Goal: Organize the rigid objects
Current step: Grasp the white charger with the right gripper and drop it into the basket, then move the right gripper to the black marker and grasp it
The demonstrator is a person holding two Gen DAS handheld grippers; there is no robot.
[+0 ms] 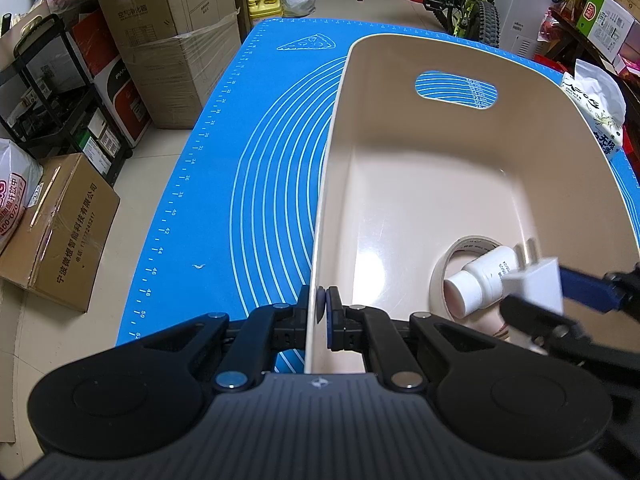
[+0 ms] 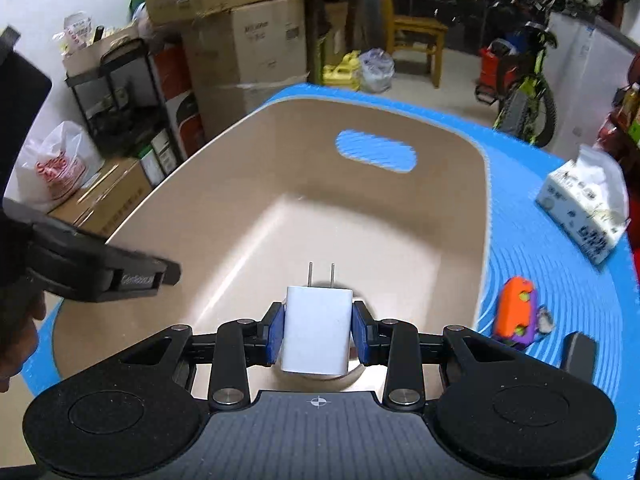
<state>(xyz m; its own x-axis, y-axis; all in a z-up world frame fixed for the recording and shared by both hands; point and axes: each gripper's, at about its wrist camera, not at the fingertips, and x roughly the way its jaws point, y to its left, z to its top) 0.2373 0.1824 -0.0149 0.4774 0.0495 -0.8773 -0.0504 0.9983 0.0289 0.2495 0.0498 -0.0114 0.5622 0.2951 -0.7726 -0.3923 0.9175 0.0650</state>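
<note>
A beige plastic bin [image 1: 400, 184] with a handle slot stands on the blue mat [image 1: 240, 184]. My left gripper [image 1: 322, 309] is shut on the bin's near left rim. Inside the bin lie a roll of tape [image 1: 448, 258] and a white bottle [image 1: 480, 280] on its side. My right gripper [image 2: 318, 330] is shut on a white plug adapter [image 2: 316, 328], prongs pointing forward, held over the bin's [image 2: 280, 208] near end. The adapter also shows in the left wrist view [image 1: 536, 280].
An orange and purple toy [image 2: 516, 312] and a small dark object [image 2: 578, 354] lie on the mat right of the bin. A tissue pack [image 2: 580, 208] sits at the right edge. Cardboard boxes, a black shelf, a chair and a bicycle surround the table.
</note>
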